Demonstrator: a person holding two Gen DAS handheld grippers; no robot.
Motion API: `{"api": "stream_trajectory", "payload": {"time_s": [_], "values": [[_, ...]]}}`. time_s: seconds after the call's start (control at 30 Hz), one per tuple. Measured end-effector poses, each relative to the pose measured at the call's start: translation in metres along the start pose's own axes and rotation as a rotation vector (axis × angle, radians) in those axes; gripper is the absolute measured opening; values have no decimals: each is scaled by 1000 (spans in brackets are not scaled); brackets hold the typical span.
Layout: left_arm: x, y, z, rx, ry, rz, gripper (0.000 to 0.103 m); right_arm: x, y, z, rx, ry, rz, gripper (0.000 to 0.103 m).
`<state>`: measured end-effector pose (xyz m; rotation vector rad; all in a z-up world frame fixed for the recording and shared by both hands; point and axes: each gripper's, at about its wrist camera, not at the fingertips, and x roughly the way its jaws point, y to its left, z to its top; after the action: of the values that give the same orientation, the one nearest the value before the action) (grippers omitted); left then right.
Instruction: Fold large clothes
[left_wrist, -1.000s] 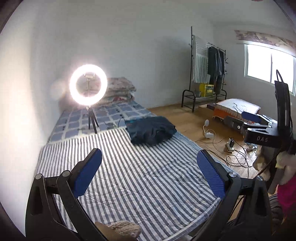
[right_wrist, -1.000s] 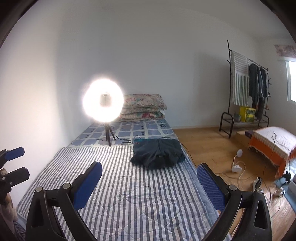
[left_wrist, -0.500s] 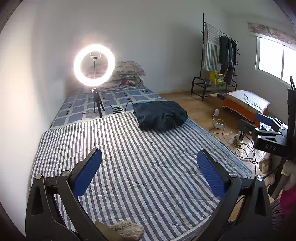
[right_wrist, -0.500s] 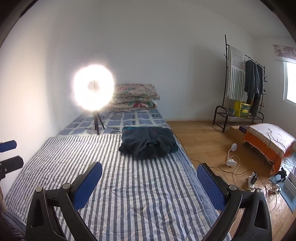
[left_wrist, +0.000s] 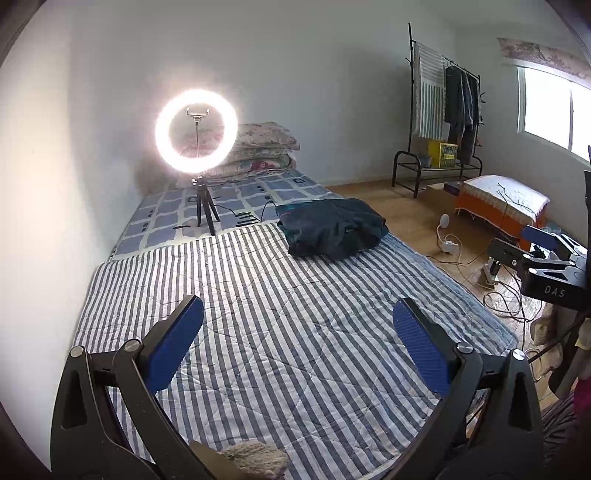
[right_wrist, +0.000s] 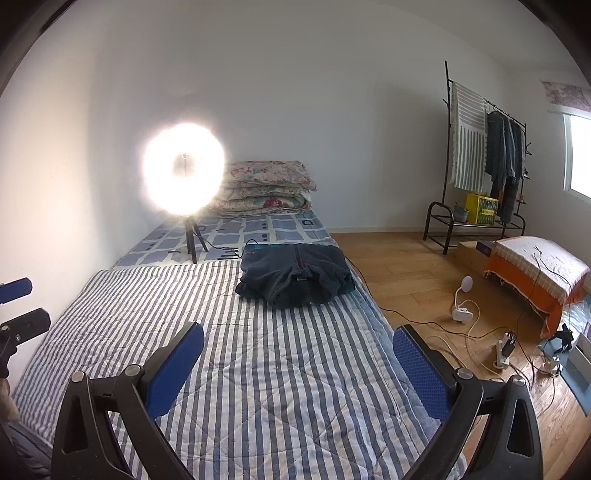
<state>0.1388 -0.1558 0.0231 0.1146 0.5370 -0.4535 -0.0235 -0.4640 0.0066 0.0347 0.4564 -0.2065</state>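
You've tipped both views downward, so more of the blue-and-white striped quilted bed cover shows. The folded dark teal fleece garment now sits lower in your right hand-held gripper view.

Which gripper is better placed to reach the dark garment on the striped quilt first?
Right, marginally. From the right gripper the dark garment lies nearly straight ahead; from the left gripper it sits off to the right. Both are open, empty and well short of it.
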Motion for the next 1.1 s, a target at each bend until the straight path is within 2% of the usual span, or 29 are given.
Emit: {"api": "stream_trajectory", "payload": {"time_s": [1.1], "values": [[-2,1,-5,7,-2,8,103,4,2,-5,5,15,16,103]]}}
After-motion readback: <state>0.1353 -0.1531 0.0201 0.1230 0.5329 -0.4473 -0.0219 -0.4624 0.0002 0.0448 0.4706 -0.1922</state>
